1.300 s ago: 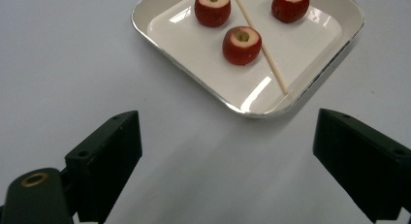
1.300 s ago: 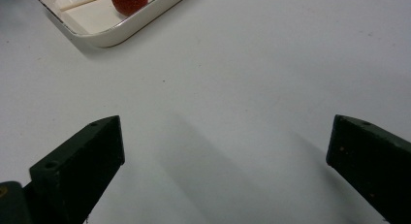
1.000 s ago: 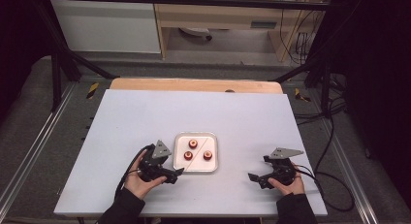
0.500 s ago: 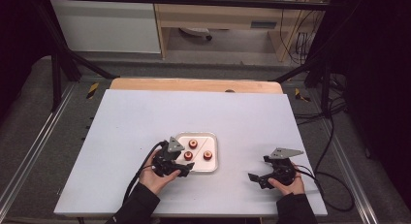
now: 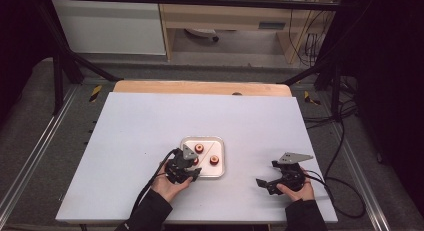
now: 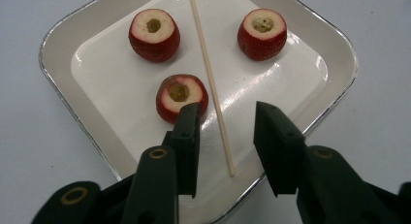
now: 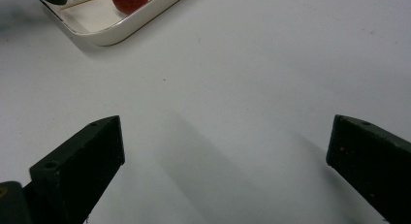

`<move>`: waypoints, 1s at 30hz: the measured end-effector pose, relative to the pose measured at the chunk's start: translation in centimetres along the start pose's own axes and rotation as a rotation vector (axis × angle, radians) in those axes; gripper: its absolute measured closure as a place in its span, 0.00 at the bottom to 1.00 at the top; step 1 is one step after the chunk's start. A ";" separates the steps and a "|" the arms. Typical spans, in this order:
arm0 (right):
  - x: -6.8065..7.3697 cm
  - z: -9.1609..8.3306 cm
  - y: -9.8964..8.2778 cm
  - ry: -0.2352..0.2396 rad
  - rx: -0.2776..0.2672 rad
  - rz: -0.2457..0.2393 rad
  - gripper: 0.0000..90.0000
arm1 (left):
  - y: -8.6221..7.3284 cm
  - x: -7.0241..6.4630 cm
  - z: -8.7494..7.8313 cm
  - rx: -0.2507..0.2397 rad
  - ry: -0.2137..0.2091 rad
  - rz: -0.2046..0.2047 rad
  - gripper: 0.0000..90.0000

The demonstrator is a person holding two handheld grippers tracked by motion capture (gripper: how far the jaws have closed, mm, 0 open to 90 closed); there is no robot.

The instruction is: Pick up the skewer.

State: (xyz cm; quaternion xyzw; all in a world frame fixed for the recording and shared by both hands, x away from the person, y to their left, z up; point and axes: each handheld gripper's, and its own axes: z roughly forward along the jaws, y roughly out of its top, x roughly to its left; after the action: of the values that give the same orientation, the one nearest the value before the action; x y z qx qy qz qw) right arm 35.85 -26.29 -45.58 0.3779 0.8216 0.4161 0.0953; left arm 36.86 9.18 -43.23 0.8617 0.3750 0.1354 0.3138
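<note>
Left gripper view shows the white square metal-rimmed tray (image 6: 87, 122) filling the frame, three red cored fruits (image 6: 154, 35) on it, and the left gripper (image 6: 228, 124), its jaws just closing yet not touching, straddling the thin wooden skewer (image 6: 211, 83) at centre, apparently to pick it up.

A glossy white tray (image 6: 310, 44) with a metal-looking rim holds a thin wooden skewer (image 6: 209, 78) on the matt, smooth bench (image 5: 140, 136).

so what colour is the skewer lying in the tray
Pale, light wood colour: the skewer shows best in the left gripper view.
</note>
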 end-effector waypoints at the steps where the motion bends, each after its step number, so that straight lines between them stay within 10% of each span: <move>1: 0.0 0.0 0.0 0.000 0.000 0.001 0.01 | 0.0 0.0 0.1 0.006 0.002 0.000 0.75; 30: 0.0 0.0 0.0 0.001 -0.002 -0.004 0.01 | -0.1 -0.5 1.0 -0.021 0.051 -0.040 0.98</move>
State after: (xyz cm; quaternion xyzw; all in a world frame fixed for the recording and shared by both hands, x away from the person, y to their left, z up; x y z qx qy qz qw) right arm 35.85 -26.27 -45.61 0.3761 0.8218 0.4170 0.0961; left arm 36.90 8.43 -44.09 0.8470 0.3983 0.1551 0.3160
